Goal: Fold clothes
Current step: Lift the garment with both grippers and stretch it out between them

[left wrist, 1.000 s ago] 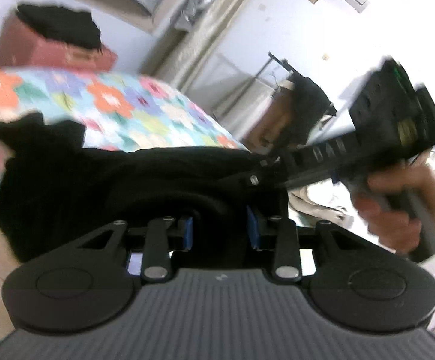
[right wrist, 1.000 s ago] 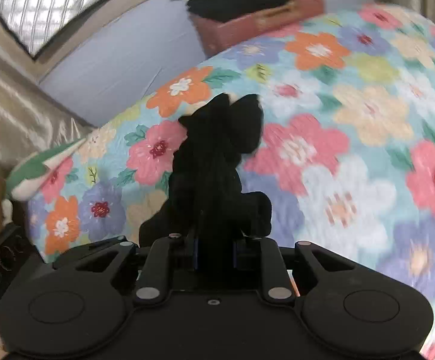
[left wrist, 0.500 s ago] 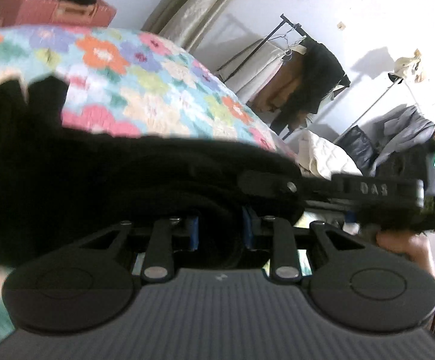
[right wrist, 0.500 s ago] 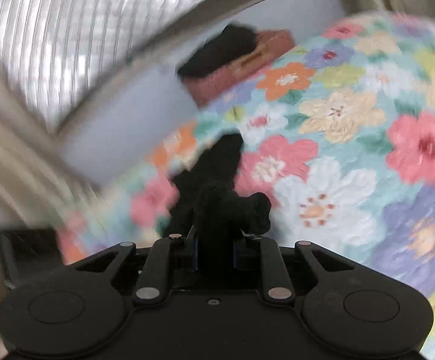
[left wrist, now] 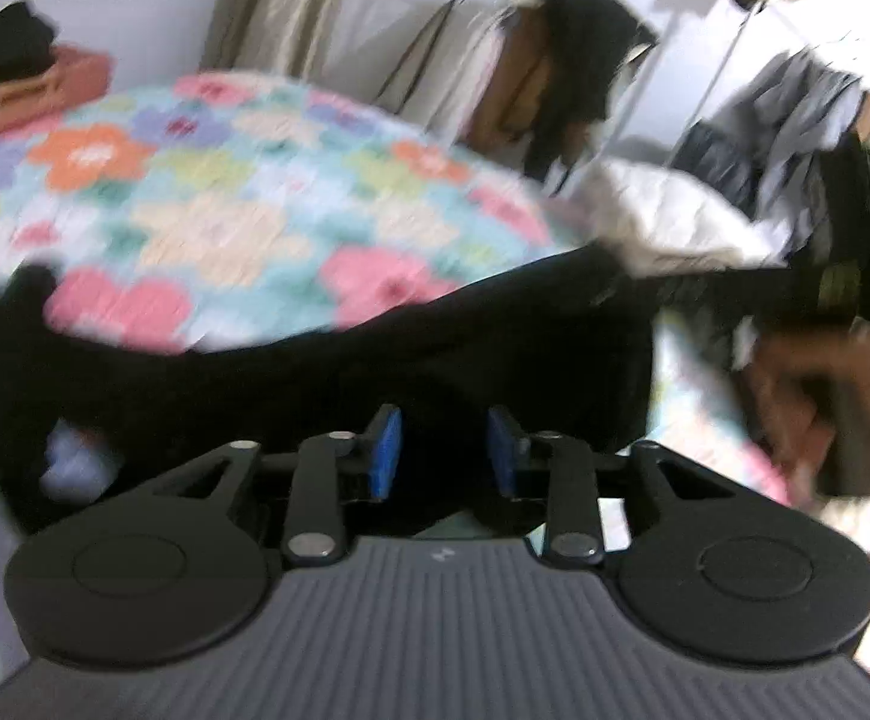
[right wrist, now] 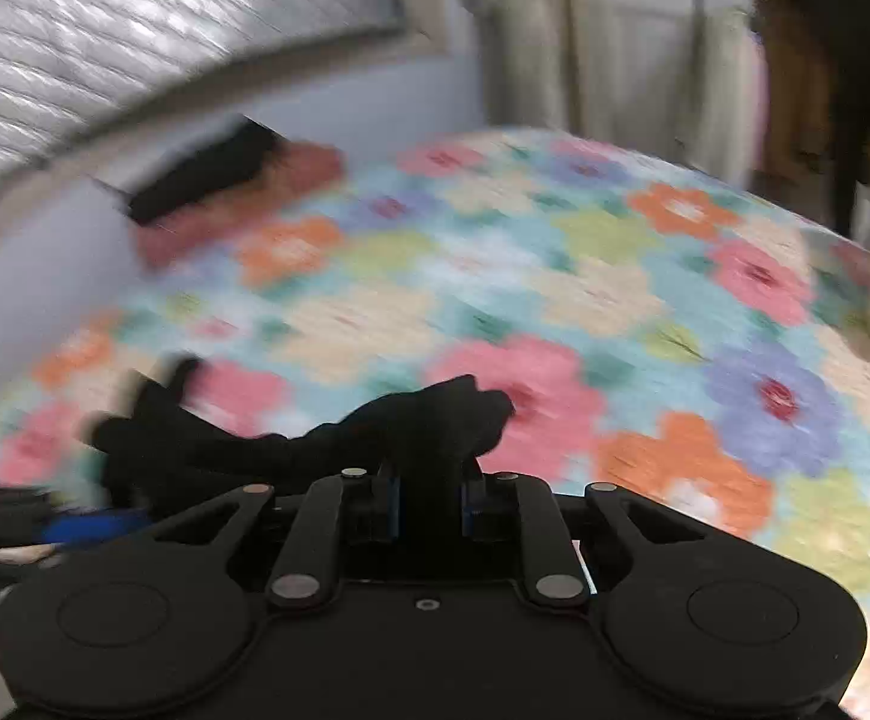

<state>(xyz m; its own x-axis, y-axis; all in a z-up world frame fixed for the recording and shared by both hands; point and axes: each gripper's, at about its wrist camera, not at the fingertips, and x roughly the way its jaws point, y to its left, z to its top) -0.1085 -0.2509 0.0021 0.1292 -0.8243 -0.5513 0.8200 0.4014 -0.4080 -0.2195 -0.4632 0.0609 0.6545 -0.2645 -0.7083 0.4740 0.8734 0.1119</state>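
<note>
Black garment (left wrist: 327, 372): stretching in a long band across the near edge of the bed, hanging between the two grippers; its left end is drooping in a loose dark mass, and a bunched corner (right wrist: 435, 420) is rising above the right tool.

Left gripper (left wrist: 444, 456): its jaws are opening, blue pads (left wrist: 386, 450) standing apart with the dark cloth lying between them; whether the pads are pressing on it I cannot tell through the blur.

Right gripper (right wrist: 429, 510): jaws are closing narrowly on a fold of the garment, the cloth filling the gap. A person's hand (left wrist: 795, 402) is grasping this tool's handle at the right of the left view.

Floral bedspread (right wrist: 585, 276): lying beneath the garment, showing pink, orange and lilac flowers on pale blue.

Reddish box (left wrist: 33, 90): sitting at the far end of the bed, carrying a black pile.

Clothes rack (left wrist: 561, 60): standing beyond the bed, holding dark and brown garments.
</note>
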